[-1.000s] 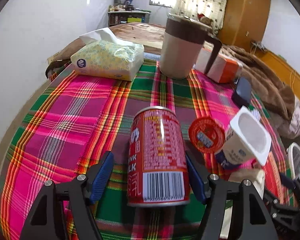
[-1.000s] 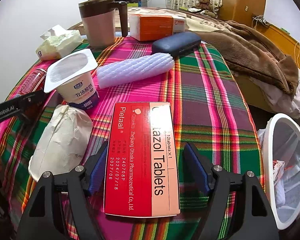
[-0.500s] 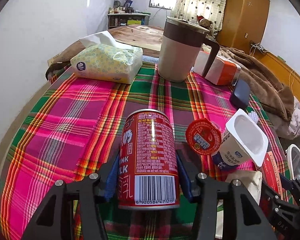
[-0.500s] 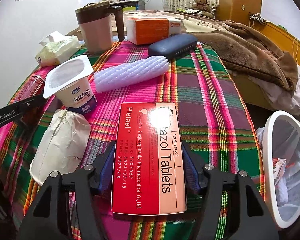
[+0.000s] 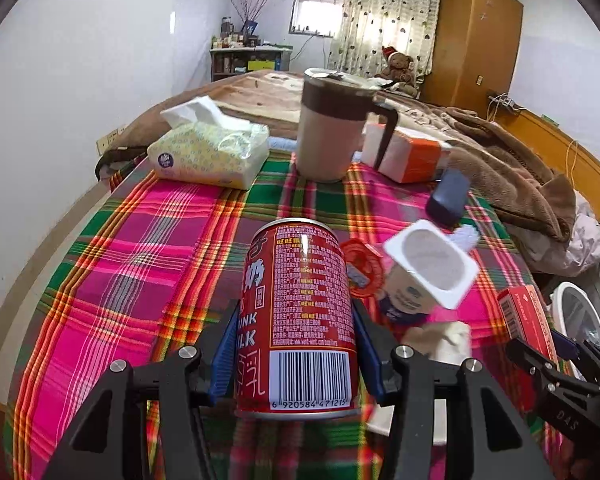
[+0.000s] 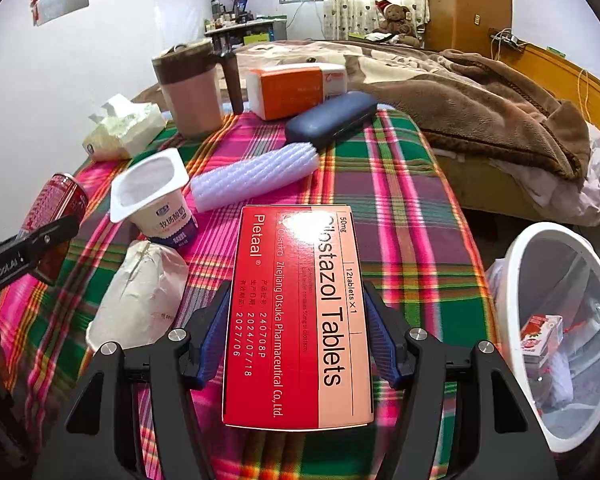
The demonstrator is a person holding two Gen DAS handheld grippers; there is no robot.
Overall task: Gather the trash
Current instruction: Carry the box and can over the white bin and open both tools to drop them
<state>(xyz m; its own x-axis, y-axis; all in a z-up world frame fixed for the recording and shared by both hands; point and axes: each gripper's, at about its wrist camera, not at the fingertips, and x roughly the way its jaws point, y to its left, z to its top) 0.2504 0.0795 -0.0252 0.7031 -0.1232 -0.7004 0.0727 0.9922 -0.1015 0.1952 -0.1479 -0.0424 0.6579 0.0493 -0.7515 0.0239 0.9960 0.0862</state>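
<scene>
My left gripper (image 5: 296, 344) is shut on a red drink can (image 5: 298, 312) and holds it upright above the plaid tablecloth (image 5: 148, 256). My right gripper (image 6: 298, 332) is shut on a red tablet box (image 6: 296, 312) and holds it lifted off the cloth. The can also shows in the right wrist view (image 6: 54, 204), and the box in the left wrist view (image 5: 526, 320). A white trash bin (image 6: 560, 332) with a liner stands below the table's right edge. An empty yogurt cup (image 6: 156, 200), a red foil lid (image 5: 362, 268) and a crumpled paper bag (image 6: 140, 296) lie on the cloth.
At the back stand a tissue pack (image 5: 210, 152), a brown lidded jug (image 5: 332, 124), an orange box (image 5: 404, 154) and a dark blue case (image 6: 330, 118). A white foam sleeve (image 6: 256, 176) lies mid-table. A bed with a brown blanket (image 6: 492, 112) is to the right.
Both grippers closed: the left on the can, the right on the tablet box. Both then rose, lifting their objects off the cloth.
</scene>
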